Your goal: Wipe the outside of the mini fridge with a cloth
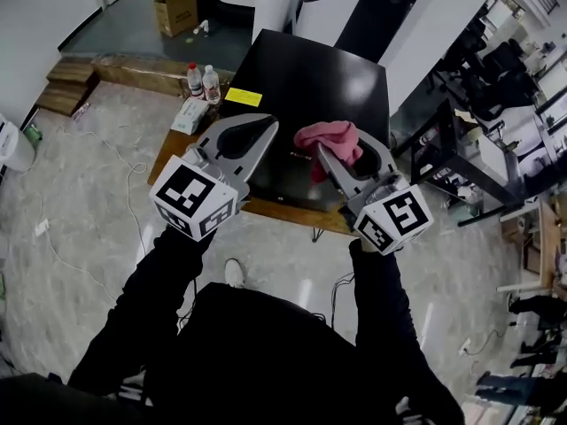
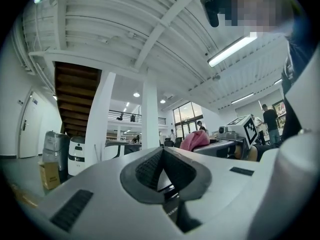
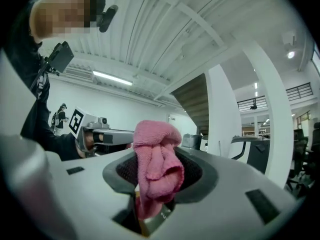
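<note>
The black mini fridge [image 1: 301,82] stands on a wooden table [image 1: 174,144], seen from above in the head view. Both grippers are held up over its near edge, tilted toward the ceiling. A bunched pink cloth [image 1: 330,140] sits in my right gripper [image 1: 341,155], which is shut on it; the cloth [image 3: 156,164] droops over the jaws of that gripper [image 3: 157,156]. My left gripper [image 1: 262,126] hangs to the cloth's left, apart from it. Its jaws meet at the tip [image 2: 162,153] with nothing between them. The cloth [image 2: 195,140] shows beyond it.
Two water bottles [image 1: 202,82] and a white packet [image 1: 189,115] stand on the table left of the fridge. A yellow sticker [image 1: 243,96] lies on the fridge top. A cardboard box [image 1: 177,9] sits on the floor behind. Desks and chairs [image 1: 461,153] crowd the right.
</note>
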Available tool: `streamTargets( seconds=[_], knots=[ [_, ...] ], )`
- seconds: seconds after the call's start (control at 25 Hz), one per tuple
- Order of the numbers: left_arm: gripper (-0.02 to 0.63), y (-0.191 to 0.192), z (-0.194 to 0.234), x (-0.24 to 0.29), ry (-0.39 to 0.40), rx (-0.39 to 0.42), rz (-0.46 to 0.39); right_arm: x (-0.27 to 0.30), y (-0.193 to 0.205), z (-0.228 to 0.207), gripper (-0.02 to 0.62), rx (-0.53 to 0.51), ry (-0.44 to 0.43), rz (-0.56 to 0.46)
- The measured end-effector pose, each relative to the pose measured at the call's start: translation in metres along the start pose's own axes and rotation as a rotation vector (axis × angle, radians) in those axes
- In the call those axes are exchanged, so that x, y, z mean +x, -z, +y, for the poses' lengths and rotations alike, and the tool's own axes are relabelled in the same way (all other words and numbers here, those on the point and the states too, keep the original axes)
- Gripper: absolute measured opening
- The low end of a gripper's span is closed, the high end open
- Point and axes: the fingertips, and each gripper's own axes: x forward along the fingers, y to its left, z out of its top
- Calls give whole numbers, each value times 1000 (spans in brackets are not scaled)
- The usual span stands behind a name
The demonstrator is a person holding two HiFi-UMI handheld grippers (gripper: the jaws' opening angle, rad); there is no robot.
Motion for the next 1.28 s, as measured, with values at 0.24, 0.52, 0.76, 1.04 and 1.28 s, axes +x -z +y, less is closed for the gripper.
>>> streamTargets(
  seconds=[0.24,0.52,0.76,1.04,1.28],
  knots=[
    [6,-14,90,24,33,20,-21,80,-19,-42,167,-3,79,10],
    [6,-14,162,61,15,18,-26,145,-20,-100,163,-48,95,102],
    [6,-3,217,91,-70,38,-28,217,-8,-148,155,-87,52,206],
    [6,32,263,136,-158,41,63,305,33,-187,156,-73,-29,307],
    [6,65,294,170,-227,9,120,363,84,-210,156,-82,-89,412]
  ],
)
